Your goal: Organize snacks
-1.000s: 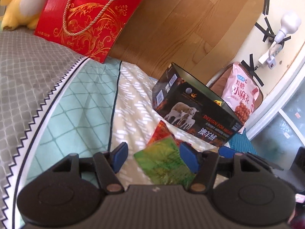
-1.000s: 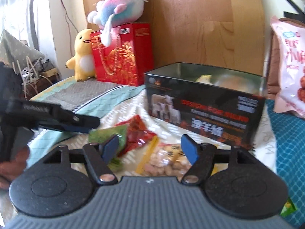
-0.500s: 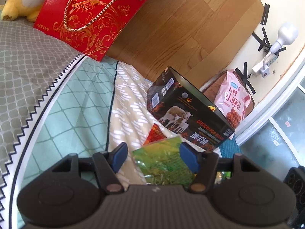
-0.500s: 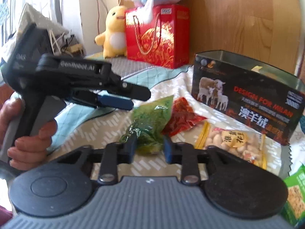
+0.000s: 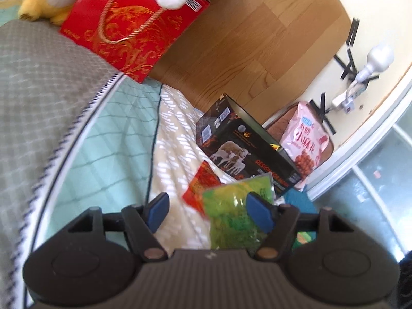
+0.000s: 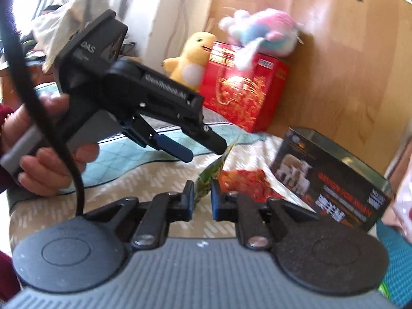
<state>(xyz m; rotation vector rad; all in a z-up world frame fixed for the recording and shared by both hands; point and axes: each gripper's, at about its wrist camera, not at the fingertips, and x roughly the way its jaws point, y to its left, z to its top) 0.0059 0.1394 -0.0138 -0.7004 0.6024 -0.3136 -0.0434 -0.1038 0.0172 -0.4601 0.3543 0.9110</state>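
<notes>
Green crinkly plastic snack packet (image 6: pixel 209 173) is pinched at its near corner by the right claw (image 6: pixel 201 200), lifted just before the black open-topped tin box (image 6: pixel 332 180), its long axis pointing toward the box. The left claw (image 5: pixel 207 212) hangs beside it, jaws apart, holding nothing. A red foil packet (image 6: pixel 244 182) lies on the bed nearer the box.

The black left gripper (image 6: pixel 180 152) has blue pads, a black cable and white lettering.

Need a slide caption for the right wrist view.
Right hand-held gripper shut on green snack packet, black tin beyond.
</notes>
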